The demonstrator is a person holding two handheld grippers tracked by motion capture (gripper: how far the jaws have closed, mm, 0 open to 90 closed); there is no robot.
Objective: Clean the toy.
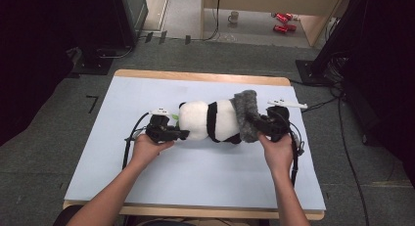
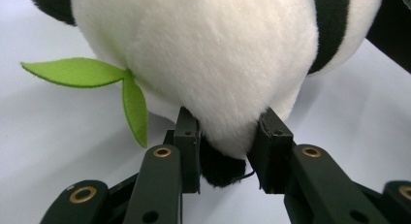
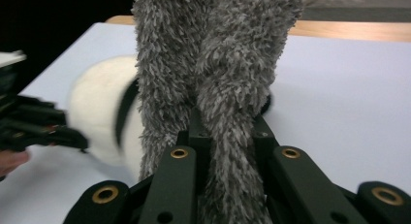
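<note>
From above your side you look forward and down over the whole table [image 1: 147, 89]. Each gripper camera sits low, looking along its jaws, very close: the left at the plush panda [image 2: 203, 54], the right at the grey fuzzy cloth [image 3: 218, 64]. All three views share the panda.

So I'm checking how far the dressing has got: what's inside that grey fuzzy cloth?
One end of the plush panda goes into the grey fuzzy cloth; its white and black body shows outside. How much is covered cannot be seen.
</note>
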